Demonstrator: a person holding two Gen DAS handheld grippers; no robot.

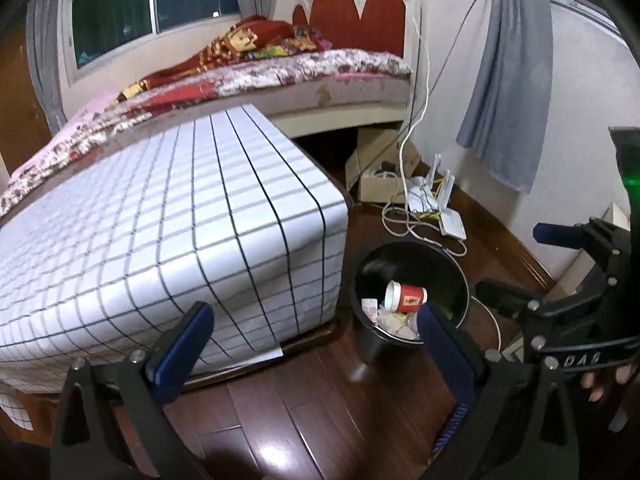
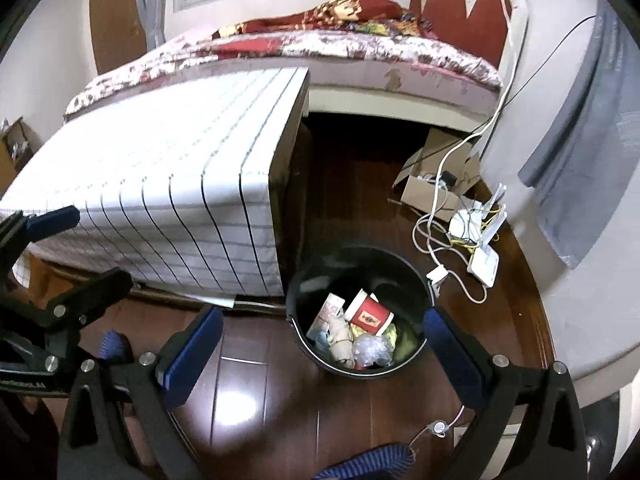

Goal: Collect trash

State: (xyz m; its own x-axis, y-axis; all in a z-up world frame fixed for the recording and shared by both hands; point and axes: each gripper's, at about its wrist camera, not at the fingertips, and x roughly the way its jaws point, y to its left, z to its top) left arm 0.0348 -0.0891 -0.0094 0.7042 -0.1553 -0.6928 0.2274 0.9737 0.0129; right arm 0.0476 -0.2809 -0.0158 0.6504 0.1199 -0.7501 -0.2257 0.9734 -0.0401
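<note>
Both jaws spread wide, nothing between them. Left gripper [image 1: 316,332] hangs over the wood floor [image 1: 280,412], its right finger overlapping the bin [image 1: 412,288] rim in view. Right gripper [image 2: 324,340] sits above the bin [image 2: 360,368], which shows between its fingers.

Trash is in the black bin: red paper cup [image 2: 367,315] with white lid lying on its side, dark emblem on the sleeve, text too small to read. Beside it a printed packet [image 2: 329,310], crumpled paper [image 2: 340,340] and clear plastic wrap [image 2: 372,348].

Bin stands on the floor just beside the corner of the table [image 2: 160,200], which has a white grid cloth. Table top bare.

Right gripper body in left view carries lettering, reads roughly "DAS", blurred. Left gripper body in right view has a cut-off strip of white text, unreadable.

Behind: bed [image 1: 320,68] with floral cover, red headboard. Cardboard box [image 2: 432,192], white routers [image 2: 480,248] and cables on the floor by the wall.
</note>
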